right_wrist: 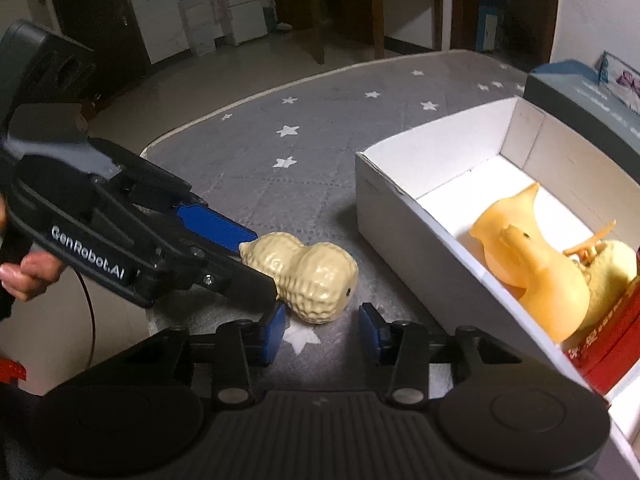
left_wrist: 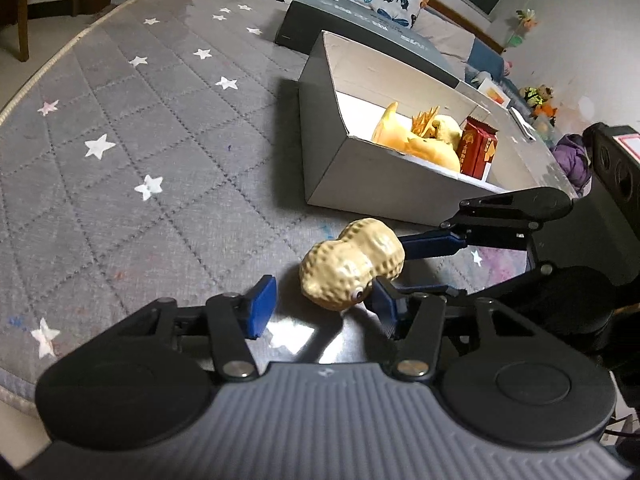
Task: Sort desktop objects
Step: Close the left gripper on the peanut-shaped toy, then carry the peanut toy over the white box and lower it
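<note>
Both grippers [left_wrist: 324,304] [right_wrist: 322,330] spread beside peanut [left_wrist: 352,266]; box [left_wrist: 344,160] holds yellow toys [left_wrist: 420,136], red pack [left_wrist: 478,152]

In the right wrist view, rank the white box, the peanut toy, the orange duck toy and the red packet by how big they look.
1. White box, clearly largest.
2. and 3. Peanut toy and orange duck toy look alike in size, so no ranking between them.
4. Red packet looks smallest, but it is partly hidden and cut off at the edge.
</note>
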`<state>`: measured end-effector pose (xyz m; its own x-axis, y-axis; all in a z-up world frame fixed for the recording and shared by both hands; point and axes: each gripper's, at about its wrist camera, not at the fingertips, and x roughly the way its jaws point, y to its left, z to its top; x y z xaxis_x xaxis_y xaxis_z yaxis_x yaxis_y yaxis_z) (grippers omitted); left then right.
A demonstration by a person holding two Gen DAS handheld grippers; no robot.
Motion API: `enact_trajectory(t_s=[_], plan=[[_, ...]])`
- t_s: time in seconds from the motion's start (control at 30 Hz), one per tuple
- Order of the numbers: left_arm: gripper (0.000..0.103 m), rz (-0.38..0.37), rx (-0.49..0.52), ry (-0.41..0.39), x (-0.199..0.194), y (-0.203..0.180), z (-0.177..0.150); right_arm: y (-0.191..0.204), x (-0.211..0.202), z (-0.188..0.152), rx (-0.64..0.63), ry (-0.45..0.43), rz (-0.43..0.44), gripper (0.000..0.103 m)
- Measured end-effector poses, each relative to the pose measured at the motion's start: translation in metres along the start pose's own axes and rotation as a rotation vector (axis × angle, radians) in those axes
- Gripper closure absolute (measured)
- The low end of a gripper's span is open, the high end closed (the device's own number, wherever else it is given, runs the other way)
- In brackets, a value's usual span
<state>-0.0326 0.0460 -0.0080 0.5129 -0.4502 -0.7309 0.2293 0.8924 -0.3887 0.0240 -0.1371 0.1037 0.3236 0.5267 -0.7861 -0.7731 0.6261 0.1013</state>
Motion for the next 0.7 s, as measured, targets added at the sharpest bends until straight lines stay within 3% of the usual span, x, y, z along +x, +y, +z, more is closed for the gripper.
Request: enact_trajectory(t_s=[0.5,0.7], plan=[[0.049,-0.037,-0.03,0.019,0.007,0.005,0.013,0.006,-0.011,-0.006,-0.056,-0.038,-0.021,0.053],[0.055,-0.049,-0.023,-0.003,0.002,0.0,0.014,0.012,-0.01,0.003,-0.047,-0.056,-0.028,0.055]])
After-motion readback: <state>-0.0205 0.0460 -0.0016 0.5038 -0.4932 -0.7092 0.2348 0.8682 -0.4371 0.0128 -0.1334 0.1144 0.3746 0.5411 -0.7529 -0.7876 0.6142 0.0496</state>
